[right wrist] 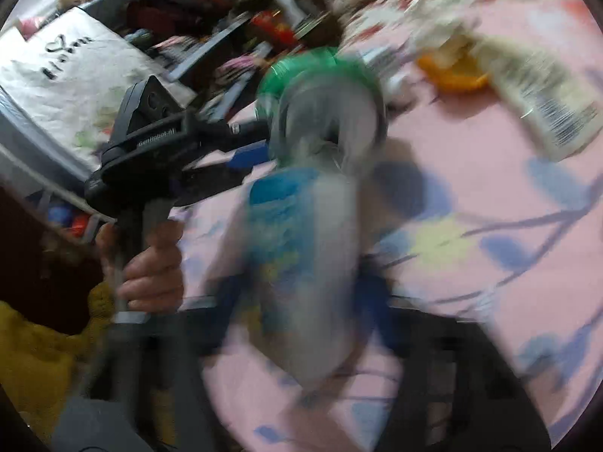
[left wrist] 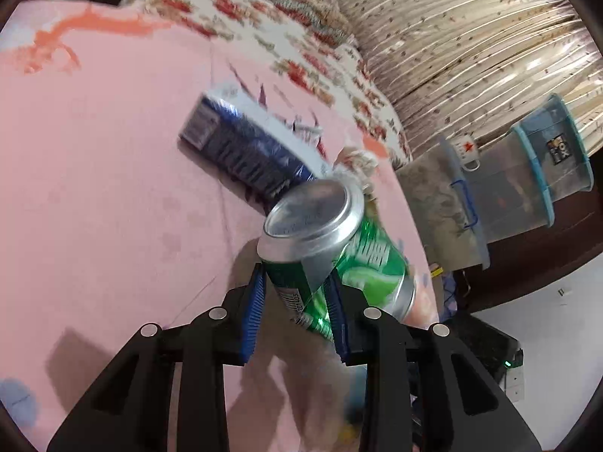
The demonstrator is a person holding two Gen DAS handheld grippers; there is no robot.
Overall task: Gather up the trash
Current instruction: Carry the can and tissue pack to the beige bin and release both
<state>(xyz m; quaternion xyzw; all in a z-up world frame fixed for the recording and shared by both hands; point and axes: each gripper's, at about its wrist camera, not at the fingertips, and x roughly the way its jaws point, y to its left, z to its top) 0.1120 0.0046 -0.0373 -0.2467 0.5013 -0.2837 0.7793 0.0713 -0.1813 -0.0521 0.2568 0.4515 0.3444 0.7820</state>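
Left wrist view shows the left gripper [left wrist: 296, 297] clenched on a dented green can [left wrist: 331, 248], lifted above the pink bedsheet [left wrist: 94, 188] near the blue carton [left wrist: 245, 150]; the blurred right gripper's state I cannot tell; next, probably a bin.

A lived-in bedroom: pink bedsheet [left wrist: 113, 158], floral quilt [left wrist: 264, 30], pleated curtain [left wrist: 471, 37], stacked storage tubs [left wrist: 508, 188].

The left gripper [left wrist: 297, 293] was clamped, its blue-padded fingers [left wrist: 253, 301] pressed against both sides of a tilted green can [left wrist: 339, 256]. A bare hand [right wrist: 150, 267] gripped its handle from below, wrist in a mustard sleeve. The right gripper [right wrist: 301, 301] was too blurred to judge.
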